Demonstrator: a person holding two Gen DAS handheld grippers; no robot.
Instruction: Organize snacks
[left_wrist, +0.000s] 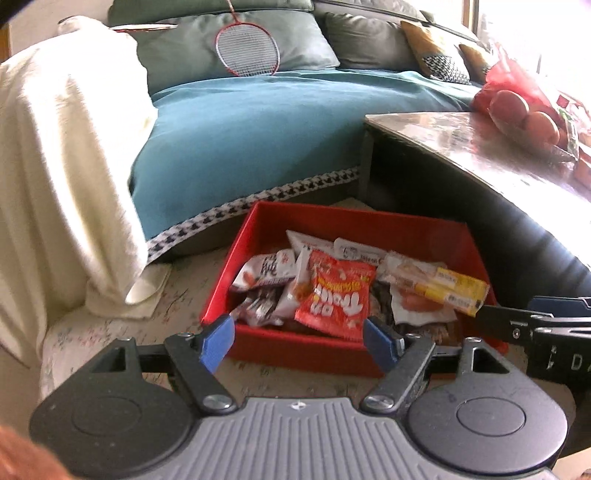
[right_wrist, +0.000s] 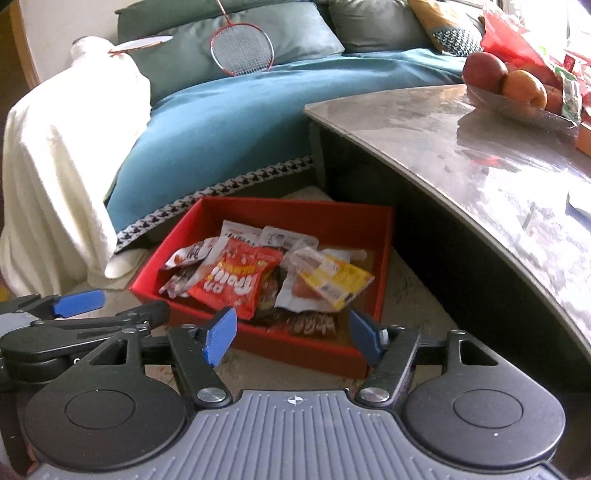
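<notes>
From the left wrist: a red box (left_wrist: 369, 221) on the floor near the foot of a blue-covered sofa (left_wrist: 258, 122), already loaded with a loose heap of snack packets, among them a red gummy bag (left_wrist: 334, 295) near the middle, a yellow-labelled packet (left_wrist: 450, 290) to the right and a brown-and-white wrapper (left_wrist: 264, 271) to the left. Judged mostly done, since the packets sit inside the box walls, though jumbled rather than lined up; some tidying possibly left. Left claw (left_wrist: 300, 342) hanging just short of the box's near rim, blue pads spread well apart, nothing pinched between them and nothing touched. Tip of the right claw (left_wrist: 517, 317) entering from the right edge, state not readable here. To the far right, a counter (left_wrist: 461, 140) carrying a fruit bowl (left_wrist: 524, 122) and more red packaging, blurred by glare, so no telling whether further snacks wait there. From the right wrist: same red box (right_wrist: 295, 206) further left in the scene, packets lying as a heap, gummy bag (right_wrist: 236, 284) and yellow-labelled packet (right_wrist: 338, 280) on top. Right claw (right_wrist: 293, 338) gaping wide above the near edge of the box, empty, clear of every packet. Left claw (right_wrist: 107, 308) visible at the left, also parted, holding nothing. A badminton racket (right_wrist: 242, 51) propped on the far cushions.
</notes>
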